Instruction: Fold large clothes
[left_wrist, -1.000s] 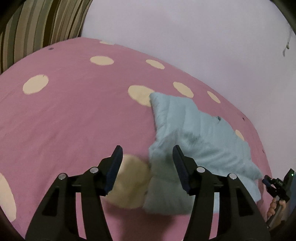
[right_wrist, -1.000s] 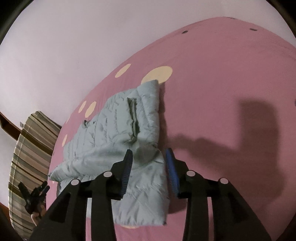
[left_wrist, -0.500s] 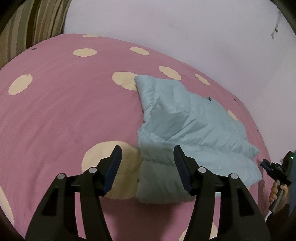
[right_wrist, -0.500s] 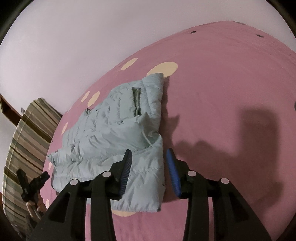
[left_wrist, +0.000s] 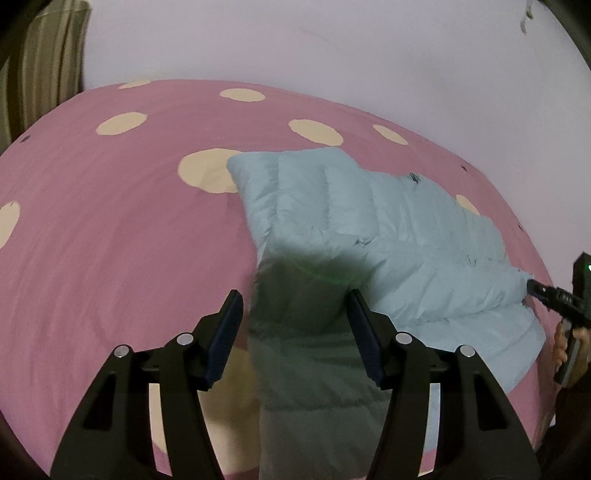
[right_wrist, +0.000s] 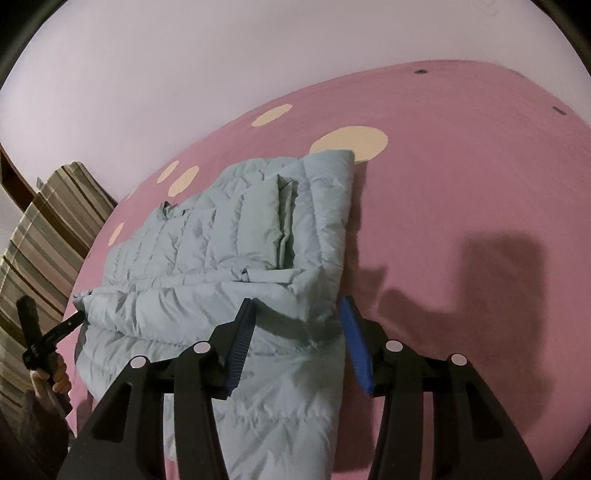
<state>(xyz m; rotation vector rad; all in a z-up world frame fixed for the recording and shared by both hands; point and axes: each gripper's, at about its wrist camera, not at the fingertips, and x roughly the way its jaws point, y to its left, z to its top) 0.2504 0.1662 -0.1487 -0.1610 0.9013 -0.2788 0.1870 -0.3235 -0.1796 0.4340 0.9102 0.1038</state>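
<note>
Puffer jacket, pale blue and quilted, lies folded on the pink bedspread, and both my grippers sit at its near edge. My left gripper has its jaws apart, with the shadowed near corner of the jacket lying between the fingers; the pads do not press on the fabric, so I am grasping nothing there. My right gripper is opening its jaws, and the jacket's near fold lies between them, the left pad close against the quilting, the blue right pad clear of the edge; nothing is gripped here either.

Outward from the fingers, the jacket runs away from me in stacked layers, with a folded sleeve or flap lying along its upper surface in the right wrist view. Its far corner overlaps one of the cream dots printed on the bedspread. Other dots are scattered beyond and to the sides. Dark shadows of the grippers fall across the pink cloth to the right of the jacket.

Each camera catches the other gripper at the frame's edge, held in a hand beside the jacket's end. A plain pale wall rises behind the bed, and a striped curtain or fabric hangs at the left.
</note>
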